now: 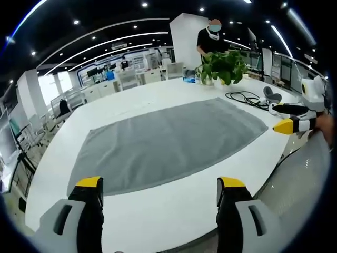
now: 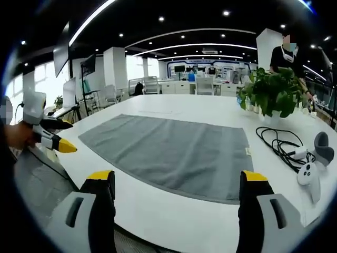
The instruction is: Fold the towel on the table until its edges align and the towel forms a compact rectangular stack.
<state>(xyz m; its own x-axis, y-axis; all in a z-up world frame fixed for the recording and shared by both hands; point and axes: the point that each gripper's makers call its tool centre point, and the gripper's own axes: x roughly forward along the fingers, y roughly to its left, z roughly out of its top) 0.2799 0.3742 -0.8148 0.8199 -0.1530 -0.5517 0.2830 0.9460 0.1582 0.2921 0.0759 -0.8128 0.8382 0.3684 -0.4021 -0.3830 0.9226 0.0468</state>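
Step in hand: pre-grasp, no fold made yet. Grey towel (image 1: 168, 145) lies flat and fully spread on the white table (image 1: 158, 216), single layer, edges not doubled anywhere.

Left gripper (image 1: 160, 192): jaws wide apart, nothing between them, hovering short of the towel's near edge at the table rim. In the right gripper view the same tool (image 2: 63, 145) comes in from the left, yellow tips pointing at the towel's left end, apart from the cloth.

Right gripper (image 2: 176, 187): jaws also spread wide and empty, just short of the near hem. It appears at the right of the left gripper view (image 1: 287, 125), off the towel's corner.

Next move, my read: each gripper drops onto a near corner, pinches hem only, then lifts and carries to the far edge. Both need to close at matching heights or the edges will skew.

Right of the towel: black cable (image 2: 279, 145), white VR controller (image 2: 308, 174), grey one (image 2: 322, 147) behind it. Keep the fold clear of them.

Containers: white pots (image 2: 271, 118) holding the leafy plant (image 2: 274, 89), well beyond the towel. A person (image 2: 287, 50) stands behind it.
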